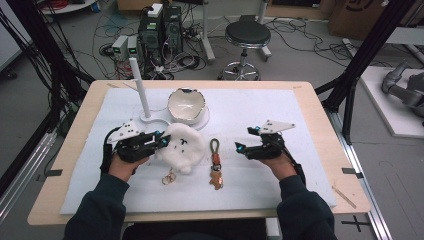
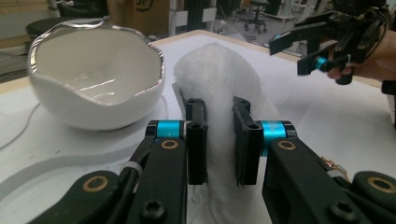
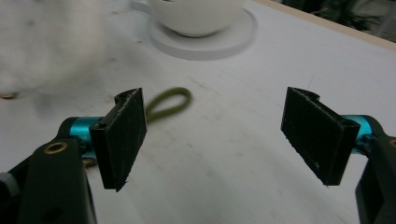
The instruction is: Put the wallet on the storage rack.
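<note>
- The left gripper [image 2: 219, 135] has its jaws squeezed tight on the fluffy white toy [image 2: 219, 84], beside the white bowl [image 2: 93, 88] on the tabletop [image 1: 300, 87].
- The right gripper [image 3: 219, 135] has its jaws wide open, holding nothing, near the green-looped keychain [image 1: 215, 165].

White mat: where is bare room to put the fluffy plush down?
Bare mat lies right of the bowl, beyond the right gripper. Crowded: the left gripper pinches the plush, hemmed by stand and keychain.
</note>
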Demonstrator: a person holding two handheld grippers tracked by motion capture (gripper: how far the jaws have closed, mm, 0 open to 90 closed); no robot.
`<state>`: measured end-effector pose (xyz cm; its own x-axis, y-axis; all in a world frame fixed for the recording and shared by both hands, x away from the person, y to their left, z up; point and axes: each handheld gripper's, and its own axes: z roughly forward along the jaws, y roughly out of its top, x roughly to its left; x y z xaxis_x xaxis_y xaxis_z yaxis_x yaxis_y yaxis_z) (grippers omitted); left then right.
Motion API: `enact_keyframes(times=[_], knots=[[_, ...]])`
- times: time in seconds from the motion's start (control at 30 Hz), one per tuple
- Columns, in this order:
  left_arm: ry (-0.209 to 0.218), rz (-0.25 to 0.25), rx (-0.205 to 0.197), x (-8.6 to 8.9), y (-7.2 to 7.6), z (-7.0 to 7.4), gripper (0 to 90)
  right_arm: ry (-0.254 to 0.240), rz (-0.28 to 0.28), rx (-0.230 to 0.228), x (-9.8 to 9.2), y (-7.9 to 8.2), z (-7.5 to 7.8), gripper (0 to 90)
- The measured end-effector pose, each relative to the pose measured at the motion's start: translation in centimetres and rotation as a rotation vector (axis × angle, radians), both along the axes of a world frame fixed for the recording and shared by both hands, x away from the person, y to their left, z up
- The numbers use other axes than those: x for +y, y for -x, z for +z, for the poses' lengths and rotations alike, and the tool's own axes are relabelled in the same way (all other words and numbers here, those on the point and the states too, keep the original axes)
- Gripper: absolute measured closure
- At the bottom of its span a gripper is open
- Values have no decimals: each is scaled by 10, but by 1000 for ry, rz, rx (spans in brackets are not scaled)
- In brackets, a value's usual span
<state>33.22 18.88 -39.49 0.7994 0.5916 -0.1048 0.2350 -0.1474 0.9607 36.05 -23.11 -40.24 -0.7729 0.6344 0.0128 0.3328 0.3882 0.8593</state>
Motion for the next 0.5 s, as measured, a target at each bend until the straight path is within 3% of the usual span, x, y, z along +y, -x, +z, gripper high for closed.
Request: enact_keyframes(times=[0.07,0.1,0.13,0.17,0.33,0.43,0.5], knots=[[-6,-17,-7,-6,-2,1,776,3,31,-3,9,0,0,228],[-13,-28,-6,-11,-3,2,775,9,91,-4,26,-1,1,237],[-13,-28,-6,-11,-3,2,776,9,91,-4,26,-1,1,237],[-6,-41,-5,-16,-5,3,775,1,138,7,41,-2,2,240],[8,-84,-2,-31,-9,6,775,-16,209,10,63,-7,2,255],[8,-128,-7,-48,-14,10,775,-28,263,26,74,-8,2,356],[6,-134,-9,-54,-15,12,775,-26,298,30,75,-8,2,480]])
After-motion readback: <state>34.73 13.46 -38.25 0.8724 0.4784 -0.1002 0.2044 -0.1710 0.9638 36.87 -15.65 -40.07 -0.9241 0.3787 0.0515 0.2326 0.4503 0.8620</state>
